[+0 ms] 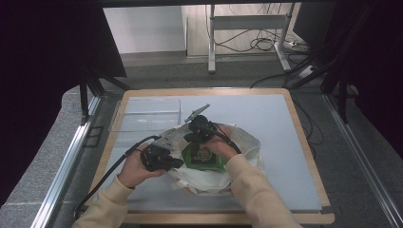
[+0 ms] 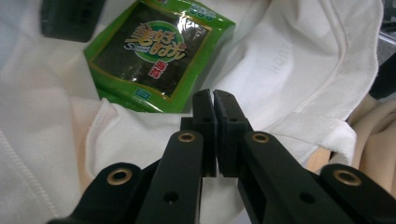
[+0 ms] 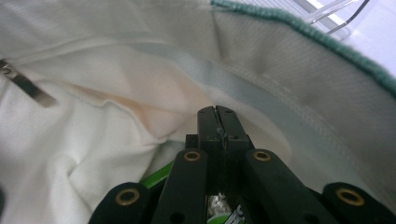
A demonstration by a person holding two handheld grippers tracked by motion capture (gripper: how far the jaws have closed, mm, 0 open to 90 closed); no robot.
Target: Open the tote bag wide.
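— Grippers? Left gripper [image 2: 214, 100] pressed together over the white bag [image 2: 289, 60]; right gripper [image 3: 217, 116] pressed together inside it.
— Snack packet [image 2: 154, 56]?
— Lying in the bag, beside the left gripper.

Green seaweed snack packet [image 1: 204, 157] lying in the mouth of a white cloth bag [image 1: 244, 142].

The packet is flat and glossy, bright green around a dark panel with yellow and white lettering and a small red label; in the left gripper view [image 2: 156, 53] it lies face up and tilted on the bag's crumpled white fabric [image 2: 299, 60], one corner tucked under a fold. The bag sits slumped and open just in front of a clear plastic tray [image 1: 147, 114], its rim edged with teal stitching [image 3: 299, 28] on the side nearest that tray.
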